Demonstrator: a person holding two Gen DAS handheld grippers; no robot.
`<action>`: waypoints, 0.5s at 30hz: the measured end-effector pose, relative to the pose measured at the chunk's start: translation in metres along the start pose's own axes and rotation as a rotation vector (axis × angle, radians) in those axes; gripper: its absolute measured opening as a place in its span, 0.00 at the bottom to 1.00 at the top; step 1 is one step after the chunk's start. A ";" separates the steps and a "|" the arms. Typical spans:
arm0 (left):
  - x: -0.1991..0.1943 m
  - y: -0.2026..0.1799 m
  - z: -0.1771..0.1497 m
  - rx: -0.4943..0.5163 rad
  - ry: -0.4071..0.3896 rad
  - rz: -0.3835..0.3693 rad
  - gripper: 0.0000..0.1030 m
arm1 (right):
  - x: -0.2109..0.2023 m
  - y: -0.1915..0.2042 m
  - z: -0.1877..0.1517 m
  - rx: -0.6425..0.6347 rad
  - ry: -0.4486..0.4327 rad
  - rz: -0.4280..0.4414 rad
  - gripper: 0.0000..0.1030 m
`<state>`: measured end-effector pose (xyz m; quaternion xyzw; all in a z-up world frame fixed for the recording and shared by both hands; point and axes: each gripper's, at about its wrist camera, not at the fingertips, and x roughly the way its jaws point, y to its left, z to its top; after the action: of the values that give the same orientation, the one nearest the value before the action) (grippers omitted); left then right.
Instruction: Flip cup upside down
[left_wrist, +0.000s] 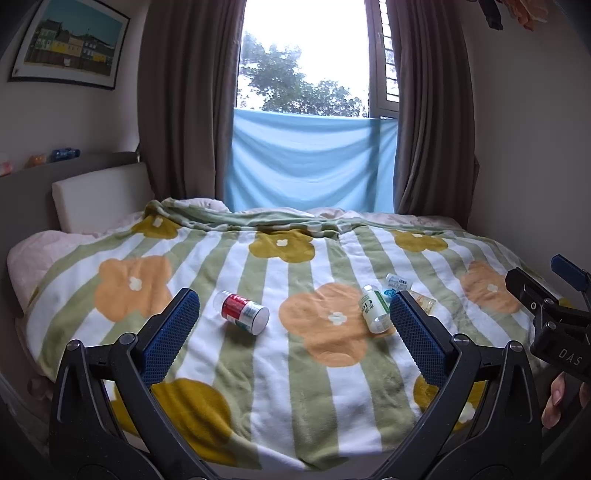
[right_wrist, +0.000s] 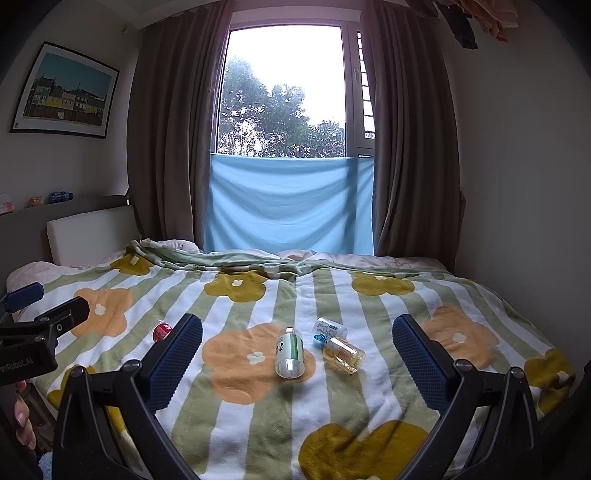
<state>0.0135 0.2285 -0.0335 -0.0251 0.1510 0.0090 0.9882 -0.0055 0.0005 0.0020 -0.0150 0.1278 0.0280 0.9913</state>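
Several small containers lie on their sides on the flowered blanket (left_wrist: 258, 369). A red-labelled cup (left_wrist: 245, 313) rests left of centre, and the right wrist view shows only its end (right_wrist: 161, 329) beside my right gripper's left finger. A green-labelled one (right_wrist: 289, 352) (left_wrist: 373, 308), a blue-labelled one (right_wrist: 328, 330) (left_wrist: 396, 285) and a clear amber glass (right_wrist: 344, 354) lie together. My left gripper (left_wrist: 293, 299) is open above the blanket, short of them. My right gripper (right_wrist: 297, 321) is open too, with nothing between its fingers.
The bed fills the room between a padded headboard (left_wrist: 96, 199) on the left and a wall (right_wrist: 517, 184) on the right. Curtains and a blue cloth (right_wrist: 291, 203) hang at the window behind. A person's fingers (left_wrist: 554, 402) hold the other gripper's handle.
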 end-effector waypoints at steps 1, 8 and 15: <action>0.000 0.000 0.000 -0.001 0.000 0.000 1.00 | 0.000 -0.001 0.001 0.001 -0.003 -0.001 1.00; -0.001 -0.003 0.003 0.001 -0.008 -0.002 1.00 | -0.002 -0.003 0.002 0.000 -0.014 -0.005 1.00; -0.002 0.001 0.005 -0.006 -0.014 -0.012 1.00 | -0.003 -0.001 0.002 0.000 -0.015 -0.005 1.00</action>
<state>0.0128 0.2297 -0.0284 -0.0289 0.1439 0.0038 0.9892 -0.0080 -0.0002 0.0048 -0.0150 0.1203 0.0257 0.9923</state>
